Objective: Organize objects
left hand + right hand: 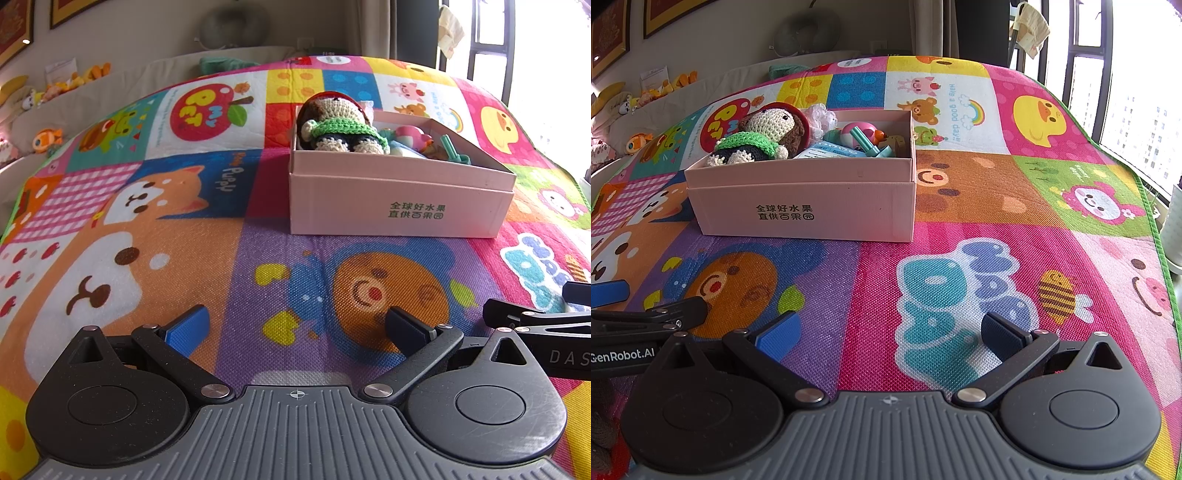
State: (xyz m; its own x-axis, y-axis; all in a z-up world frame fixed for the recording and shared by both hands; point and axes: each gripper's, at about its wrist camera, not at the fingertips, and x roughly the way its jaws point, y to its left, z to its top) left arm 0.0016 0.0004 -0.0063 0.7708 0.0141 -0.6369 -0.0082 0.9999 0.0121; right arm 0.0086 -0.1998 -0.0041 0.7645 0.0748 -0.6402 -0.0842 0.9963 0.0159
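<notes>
Plush toys line a beige ledge beside framed pictures.

Pink cardboard box sits on colourful cartoon play mat. Crocheted doll with green scarf lies in box, left end; small plastic toys right of doll.

A bright cartoon play mat covers the floor, soft toys sit on a beige sofa, framed pictures hang on the wall, and daylight pours through the big window.
</notes>
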